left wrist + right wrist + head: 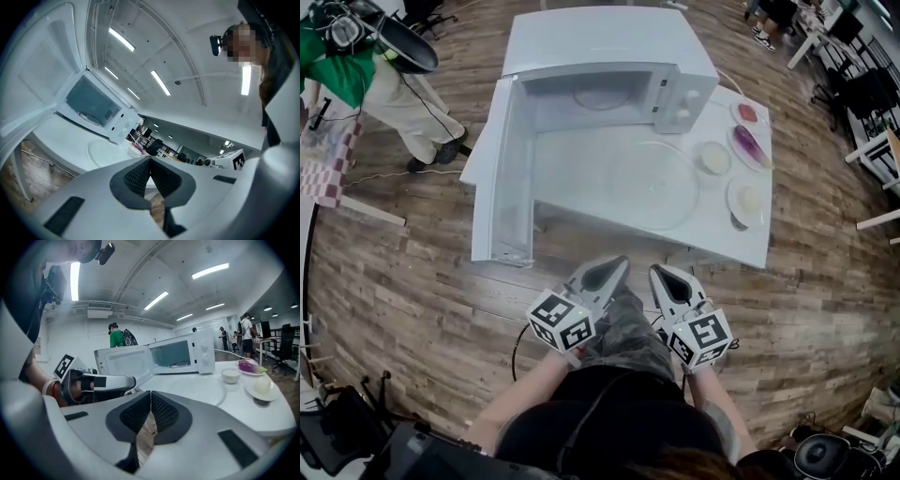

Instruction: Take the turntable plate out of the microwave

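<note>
Standing back from the worktop (741,246), a person holds the left tongs (612,267) and the right tongs (667,277) side by side near the body, both pairs of jaws pressed together on nothing. The turntable plate (652,183) lies flat on the worktop in front of the microwave (609,52), whose door (502,178) hangs wide open; the task looks as good as done. Small dishes (748,200) sit just beside the plate's right side. Clear and glassy, the plate is probably stiff, fairly heavy, slick and easily chipped. Lying flush, it offers only its rim, so any further lift likely calls for a grip on the near edge, better with both tongs at opposite sides, kept level and away from the dishes.
</note>
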Motion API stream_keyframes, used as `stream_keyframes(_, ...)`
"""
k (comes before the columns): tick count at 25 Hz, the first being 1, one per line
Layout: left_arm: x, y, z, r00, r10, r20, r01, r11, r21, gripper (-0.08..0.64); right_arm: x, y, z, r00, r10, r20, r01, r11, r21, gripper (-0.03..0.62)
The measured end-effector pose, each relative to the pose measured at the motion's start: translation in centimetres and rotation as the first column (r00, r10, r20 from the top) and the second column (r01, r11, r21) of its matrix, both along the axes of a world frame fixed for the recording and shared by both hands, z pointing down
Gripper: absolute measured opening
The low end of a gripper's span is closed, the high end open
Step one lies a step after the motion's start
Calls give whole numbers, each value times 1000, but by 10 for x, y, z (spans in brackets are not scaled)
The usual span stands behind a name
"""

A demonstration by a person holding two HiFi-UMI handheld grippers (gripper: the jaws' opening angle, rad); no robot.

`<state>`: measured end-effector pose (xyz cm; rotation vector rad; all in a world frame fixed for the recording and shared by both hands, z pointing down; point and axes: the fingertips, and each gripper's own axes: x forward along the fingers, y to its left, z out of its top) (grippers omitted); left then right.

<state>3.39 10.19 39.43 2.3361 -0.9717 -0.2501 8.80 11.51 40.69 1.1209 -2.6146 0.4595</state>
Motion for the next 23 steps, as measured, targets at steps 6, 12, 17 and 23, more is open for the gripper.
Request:
stream_keyframes(6,-5,3,-8,999,-25,-25,26,1000,18,11,-5,10,-10,1000,-21,-19,21,999,30,25)
stream_keyframes(12,0,13,-4,998,-11,-63,10,1000,-4,11,-7,14,-5,999,-37,-28,37,999,16,24)
stream_keyframes(17,-7,4,-8,998,-25,-58,26,1000,17,11,-16,2,-1,997,-58,-40,59,998,24,24)
stream_keyframes(23,-20,7,-11,998,-25,-50,25,1000,9,11,-29,-6,-5,996,-66,-65,69,997,41,23)
